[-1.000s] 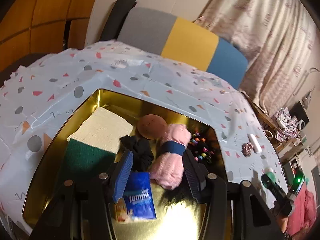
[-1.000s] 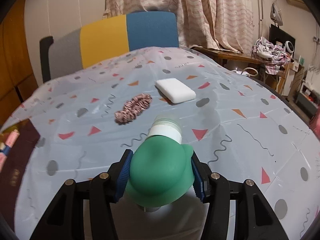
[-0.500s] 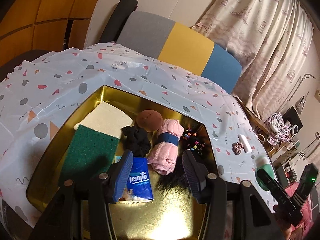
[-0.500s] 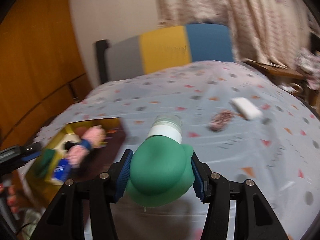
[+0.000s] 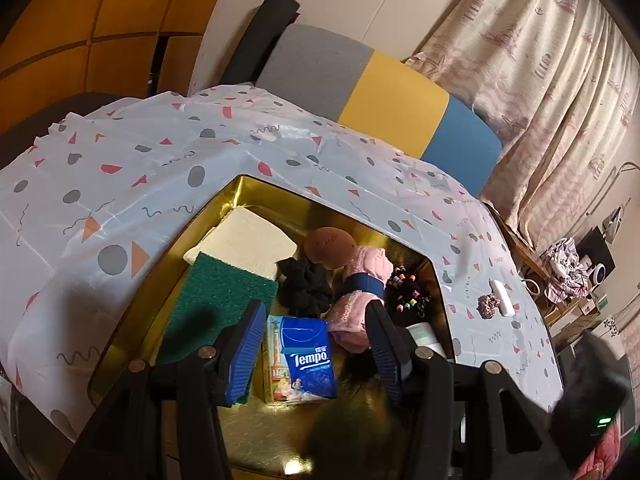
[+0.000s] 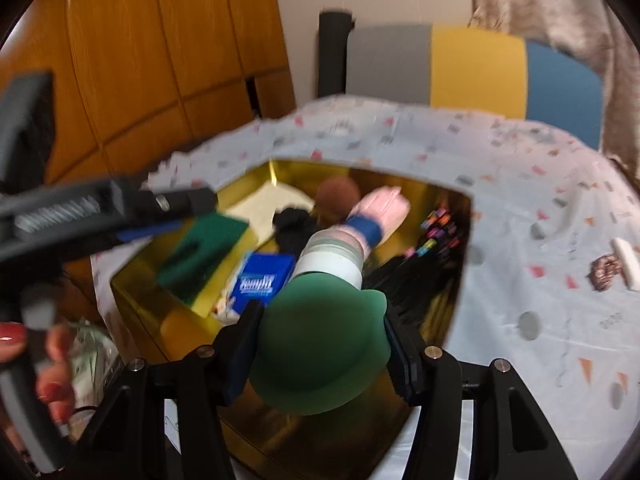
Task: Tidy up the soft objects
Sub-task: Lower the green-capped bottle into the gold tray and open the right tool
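My right gripper point(image 6: 320, 344) is shut on a soft green bottle point(image 6: 320, 344) with a pale cap, held over the gold tin box point(image 6: 448, 280). The bottle's cap point(image 5: 424, 332) shows beside my left gripper's right finger. My left gripper point(image 5: 316, 344) is open and empty above the gold tin box point(image 5: 280, 188). In the box lie a green-and-cream sponge point(image 5: 232, 280), a black scrunchie point(image 5: 304, 288), a brown round puff point(image 5: 328, 242), a pink rolled towel with a blue band point(image 5: 360, 292), a blue Tempo tissue pack point(image 5: 304, 364) and dark hair ties with coloured beads point(image 5: 408, 296).
A patterned pink scrunchie point(image 5: 488, 304) and a white bar point(image 5: 504, 298) lie on the spotted tablecloth point(image 5: 160, 160) right of the box; both also show in the right wrist view, scrunchie point(image 6: 604, 270), bar point(image 6: 628, 264). A grey, yellow and blue chair point(image 5: 380, 84) stands behind the table.
My right gripper has swung left with the green bottle, from over the tablecloth to over the gold box. My left gripper has drawn back slightly and stays open.
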### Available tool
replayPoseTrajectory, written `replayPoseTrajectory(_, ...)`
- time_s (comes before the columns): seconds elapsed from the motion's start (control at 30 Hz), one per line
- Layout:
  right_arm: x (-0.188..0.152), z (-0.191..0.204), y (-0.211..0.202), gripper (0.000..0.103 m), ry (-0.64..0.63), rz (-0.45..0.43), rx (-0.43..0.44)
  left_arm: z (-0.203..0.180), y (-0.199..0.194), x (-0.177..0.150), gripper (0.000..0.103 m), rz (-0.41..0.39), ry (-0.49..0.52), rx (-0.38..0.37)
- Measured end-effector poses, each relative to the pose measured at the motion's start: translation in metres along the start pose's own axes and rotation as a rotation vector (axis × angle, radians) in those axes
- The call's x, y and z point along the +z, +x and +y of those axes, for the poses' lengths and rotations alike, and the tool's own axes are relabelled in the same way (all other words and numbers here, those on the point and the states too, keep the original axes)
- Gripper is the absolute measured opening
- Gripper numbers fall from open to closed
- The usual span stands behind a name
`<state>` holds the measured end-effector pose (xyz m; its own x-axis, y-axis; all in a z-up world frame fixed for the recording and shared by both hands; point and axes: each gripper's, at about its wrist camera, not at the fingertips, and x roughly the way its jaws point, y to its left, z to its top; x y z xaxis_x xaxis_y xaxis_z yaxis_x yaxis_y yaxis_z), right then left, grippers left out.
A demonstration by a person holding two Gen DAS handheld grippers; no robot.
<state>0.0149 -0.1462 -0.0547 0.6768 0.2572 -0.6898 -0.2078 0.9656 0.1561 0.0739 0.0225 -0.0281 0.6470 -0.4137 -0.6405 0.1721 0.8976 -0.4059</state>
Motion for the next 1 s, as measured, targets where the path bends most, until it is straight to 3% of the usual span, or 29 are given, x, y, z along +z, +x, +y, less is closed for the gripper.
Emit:
replayPoseTrajectory(0.17, -0.002, -0.004, 0.024, 0.059, 0.021, 0.080, 0.006, 0.004, -0.002, 0.001, 0.052, -0.008, -0.016, 0.006)
replayPoseTrajectory(0.33, 0.001, 0.002, 0.027, 0.064, -0.004, 0.107, 0.002, 0.003, 0.001, -0.001, 0.052, 0.006, -0.016, 0.006)
replayPoseTrajectory(0.63, 0.000, -0.020, -0.018, 0.072, 0.065, -0.029, -0.056, -0.005, 0.001, -0.007, 0.052, 0.007, 0.003, -0.018)
replayPoseTrajectory(1.0, -0.001, -0.053, -0.047, 0.072, 0.120, -0.045, -0.200, -0.033, 0.004, -0.022, 0.052, 0.037, 0.086, -0.051)
